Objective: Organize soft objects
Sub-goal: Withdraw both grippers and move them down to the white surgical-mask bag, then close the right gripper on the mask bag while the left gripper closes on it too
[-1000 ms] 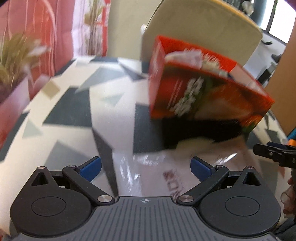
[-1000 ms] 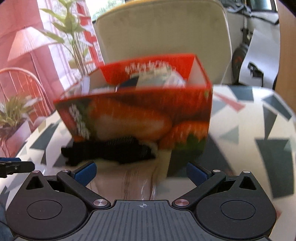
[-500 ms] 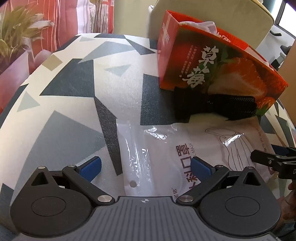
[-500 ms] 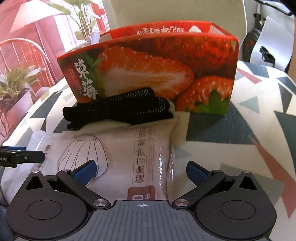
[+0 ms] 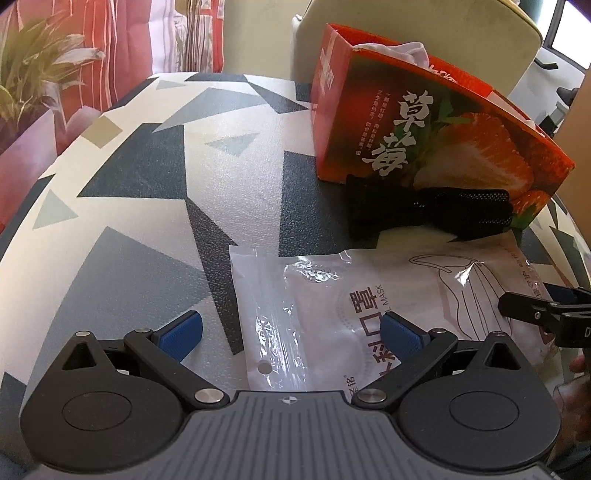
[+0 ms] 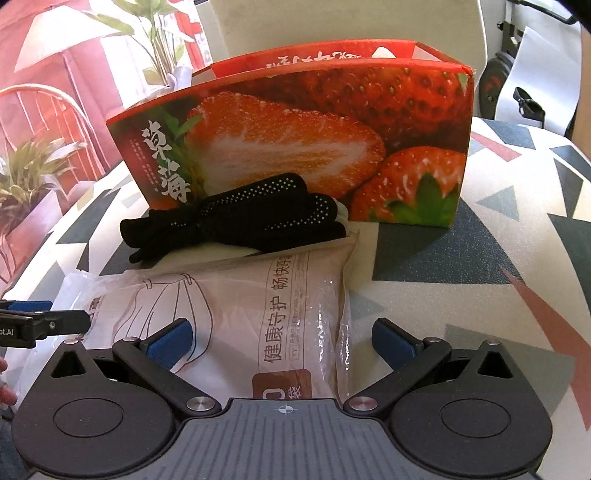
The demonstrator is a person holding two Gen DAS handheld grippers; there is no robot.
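Note:
A red strawberry-print box [image 5: 424, 129] [image 6: 303, 147] stands open on the table with white cloth showing at its top. A black dotted fabric bundle [image 5: 428, 210] [image 6: 236, 218] lies against its front. A clear plastic pack of face masks [image 5: 351, 317] [image 6: 236, 317] lies flat in front of that. My left gripper [image 5: 291, 332] is open and empty over the pack's left end. My right gripper [image 6: 284, 339] is open and empty over its right end. Each gripper's tip shows at the edge of the other view.
The round table [image 5: 147, 206] has a white, grey and dark triangle pattern. A beige chair [image 5: 417, 33] stands behind the box. Potted plants [image 5: 33, 85] and red-striped curtains are off the table's left side.
Both views steadied and dropped lower and nearer the mask pack, which now lies under both grippers. The box, bundle and pack have not moved.

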